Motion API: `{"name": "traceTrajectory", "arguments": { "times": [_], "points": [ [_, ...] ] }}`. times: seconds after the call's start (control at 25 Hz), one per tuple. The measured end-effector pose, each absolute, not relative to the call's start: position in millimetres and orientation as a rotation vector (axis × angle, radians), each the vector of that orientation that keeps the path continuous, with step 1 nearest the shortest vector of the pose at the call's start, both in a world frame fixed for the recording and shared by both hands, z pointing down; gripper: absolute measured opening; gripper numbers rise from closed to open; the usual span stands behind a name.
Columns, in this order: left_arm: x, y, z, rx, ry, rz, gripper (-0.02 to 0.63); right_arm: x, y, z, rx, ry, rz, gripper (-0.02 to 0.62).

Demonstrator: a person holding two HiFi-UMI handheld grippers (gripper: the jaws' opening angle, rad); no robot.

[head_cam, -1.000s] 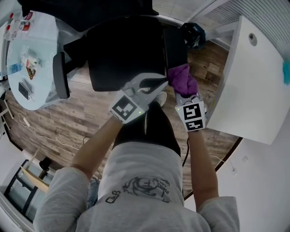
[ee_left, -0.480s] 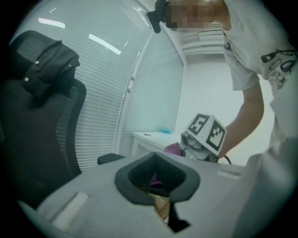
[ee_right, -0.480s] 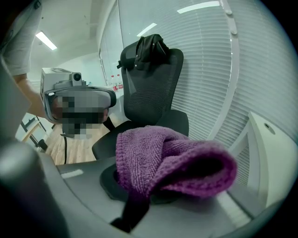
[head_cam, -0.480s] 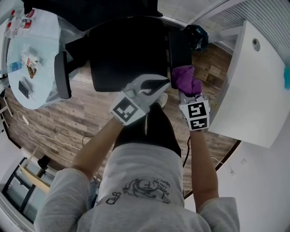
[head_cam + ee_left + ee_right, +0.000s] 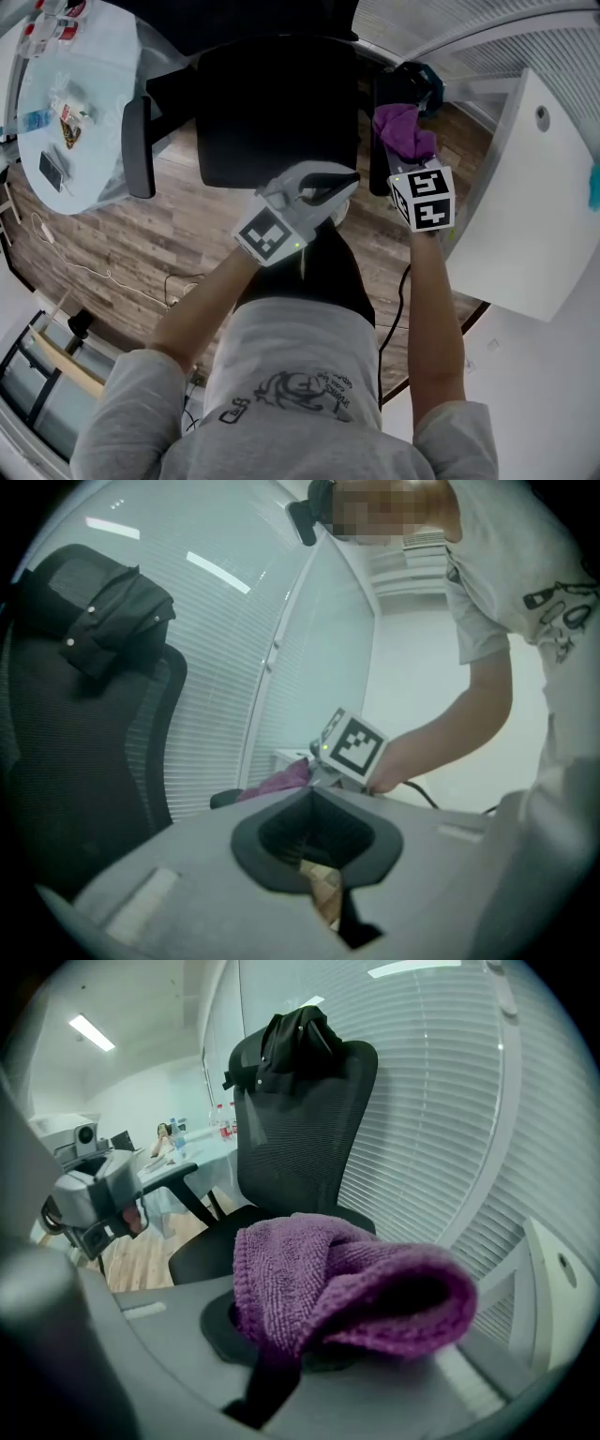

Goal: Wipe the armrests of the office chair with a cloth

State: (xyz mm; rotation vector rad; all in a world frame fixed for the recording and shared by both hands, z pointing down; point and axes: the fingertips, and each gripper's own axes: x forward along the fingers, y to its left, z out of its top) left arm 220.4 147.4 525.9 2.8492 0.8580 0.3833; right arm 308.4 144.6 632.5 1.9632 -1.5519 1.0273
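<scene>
The black office chair [image 5: 277, 112] stands in front of me, a dark jacket [image 5: 112, 611] draped over its headrest. My right gripper [image 5: 407, 157] is shut on a bunched purple cloth [image 5: 405, 129], which rests over the chair's right armrest [image 5: 380, 112]. In the right gripper view the cloth [image 5: 347, 1283] fills the jaws and hides the armrest. My left gripper [image 5: 345, 180] hovers at the seat's front edge, left of the cloth, jaws together and holding nothing. The left armrest [image 5: 138, 147] is untouched.
A round glass table [image 5: 103, 56] with a phone, bottles and small items stands at the far left. A white desk [image 5: 534, 187] sits close on the right. Blinds run behind the chair. Cables lie on the wooden floor [image 5: 112, 262].
My right gripper has carried the purple cloth forward along the right armrest, away from my body. The left gripper has stayed near the seat's front edge.
</scene>
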Motion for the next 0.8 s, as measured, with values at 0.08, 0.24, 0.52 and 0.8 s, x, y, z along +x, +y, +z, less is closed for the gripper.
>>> {"name": "traceTrajectory", "arguments": {
  "times": [0.08,0.24,0.52,0.8],
  "points": [
    [219.4,142.8,524.8,2.85,0.849,0.377,0.002,320.3,132.4,634.1,1.957,-1.549,1.02,0.03],
    [216.1,136.9,523.2,2.849,0.848,0.376,0.002,340.5,111.6,637.4,1.954,-1.536,0.999,0.031],
    [217.2,132.3,514.8,2.856,0.827,0.354,0.002,368.2,87.3,641.1,1.96,-1.516,0.99,0.03],
    [214.5,136.5,511.9,2.869,0.842,0.361,0.002,366.8,87.5,638.4,1.965,-1.506,0.946,0.029]
  ]
}}
